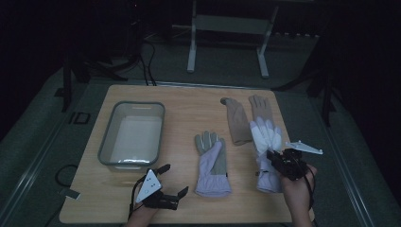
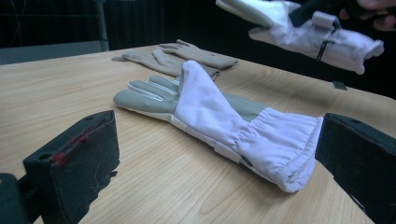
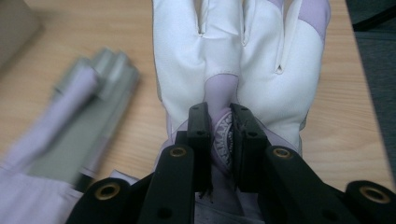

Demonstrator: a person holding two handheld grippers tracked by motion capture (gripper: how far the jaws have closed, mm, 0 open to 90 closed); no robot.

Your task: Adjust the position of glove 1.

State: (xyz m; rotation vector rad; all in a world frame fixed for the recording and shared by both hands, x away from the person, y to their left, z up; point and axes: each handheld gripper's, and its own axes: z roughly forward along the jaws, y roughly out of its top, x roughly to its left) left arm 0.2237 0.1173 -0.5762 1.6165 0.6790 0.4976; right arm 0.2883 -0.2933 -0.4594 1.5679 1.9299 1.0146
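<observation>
My right gripper (image 3: 223,135) is shut on a white and lavender glove (image 3: 233,46), pinching a fold on its back near the round logo. In the high view this gripper (image 1: 273,157) holds the glove (image 1: 265,135) at the table's right side. The left gripper view shows that glove (image 2: 303,32) lifted off the wood. A second lavender and grey glove (image 1: 212,163) lies flat at mid-table, cuff toward me. My left gripper (image 1: 173,179) rests open near the front edge, its jaws wide apart with this glove (image 2: 210,112) lying just beyond them, untouched.
A clear plastic bin (image 1: 106,137) stands on the left of the wooden table (image 1: 189,101). Two tan gloves (image 1: 239,120) lie at the back right, also seen beyond the lavender glove (image 2: 182,58). Dark floor and a metal stand lie behind the table.
</observation>
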